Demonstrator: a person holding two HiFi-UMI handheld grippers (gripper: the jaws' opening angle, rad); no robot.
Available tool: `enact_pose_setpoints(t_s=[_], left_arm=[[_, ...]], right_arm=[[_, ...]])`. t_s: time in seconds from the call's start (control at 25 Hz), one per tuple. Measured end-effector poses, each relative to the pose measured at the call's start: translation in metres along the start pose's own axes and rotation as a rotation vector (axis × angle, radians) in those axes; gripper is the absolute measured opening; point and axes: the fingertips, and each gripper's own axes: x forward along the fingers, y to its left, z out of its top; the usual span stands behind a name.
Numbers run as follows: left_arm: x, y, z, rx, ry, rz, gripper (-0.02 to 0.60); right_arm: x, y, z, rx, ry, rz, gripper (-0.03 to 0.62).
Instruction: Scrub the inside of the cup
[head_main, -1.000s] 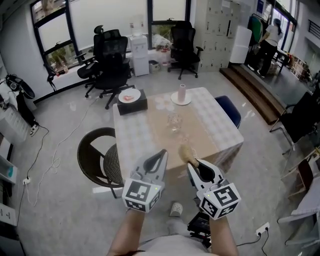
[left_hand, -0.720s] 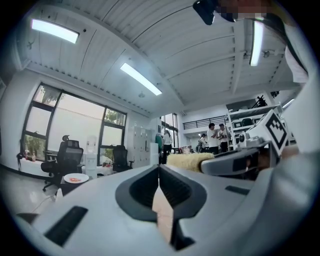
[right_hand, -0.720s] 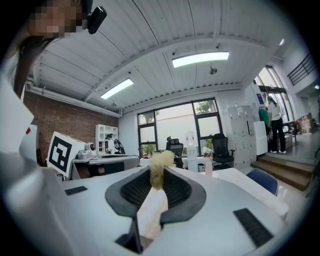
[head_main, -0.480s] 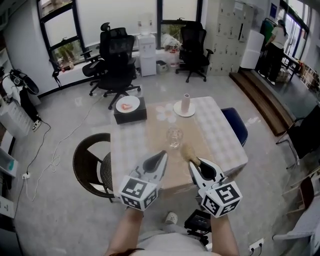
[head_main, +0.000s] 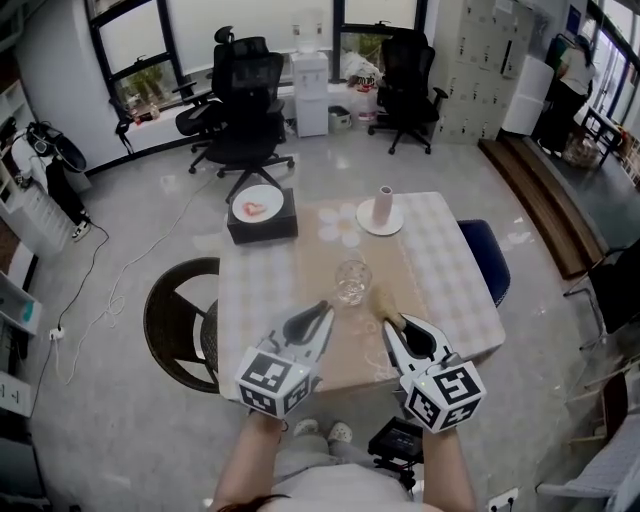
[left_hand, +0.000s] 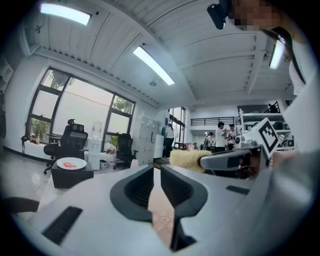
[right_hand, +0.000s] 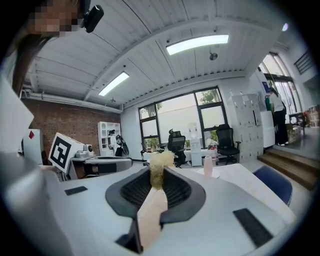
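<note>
A clear glass cup (head_main: 352, 281) stands upright near the centre of the frame on a pale checked table (head_main: 445, 262), just beyond the tips of two hand-held grippers. The left gripper (head_main: 322, 311), low and left of centre, has its jaws pressed together on nothing. The right gripper (head_main: 396, 322) is clamped on a brush (head_main: 380, 300) whose fluffy, straw-coloured head lies just beside the cup.

We are finding no words, brand names or numbers that can be read in any of these views. The marker cubes (head_main: 272, 380) on the left gripper (head_main: 321, 310) and the right gripper (head_main: 392, 322) are showing only black-and-white square patterns, not letters or digits. Anything printed farther back in the room is coming out too small and blurred for us to read.
</note>
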Motion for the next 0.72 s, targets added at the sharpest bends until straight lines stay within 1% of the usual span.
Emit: enact_pose_setpoints(t_s=[0.04, 0.08, 0.12, 0.16, 0.36, 0.48, 0.64, 0.72], left_arm=[[0.003, 0.002, -0.002, -0.003, 0.009, -0.007, 0.023], [0.007, 0.003, -0.005, -0.006, 0.019, -0.019, 0.061], [0.011, 0.005, -0.009, -0.007, 0.031, -0.031, 0.13], [0.014, 0.007, -0.012, -0.005, 0.042, -0.041, 0.163], [0.03, 0.027, -0.023, 0.05, 0.095, -0.059, 0.169], [0.043, 0.04, -0.026, 0.062, 0.123, -0.069, 0.169], [0.059, 0.05, -0.041, 0.102, 0.18, -0.127, 0.169], [0.066, 0.054, -0.051, 0.11, 0.205, -0.159, 0.169]], right_arm=[[0.003, -0.003, -0.001, 0.005, 0.001, 0.0, 0.067], [0.006, -0.007, -0.002, 0.009, 0.003, -0.001, 0.066], [0.008, -0.01, -0.004, 0.013, 0.004, -0.005, 0.067], [0.011, -0.012, -0.005, 0.016, 0.004, -0.008, 0.067], [0.028, -0.028, 0.0, 0.019, 0.003, -0.031, 0.067], [0.04, -0.04, 0.005, 0.027, 0.002, -0.05, 0.067], [0.058, -0.049, 0.005, 0.031, 0.022, -0.054, 0.067], [0.065, -0.054, 0.003, 0.031, 0.039, -0.062, 0.067]])
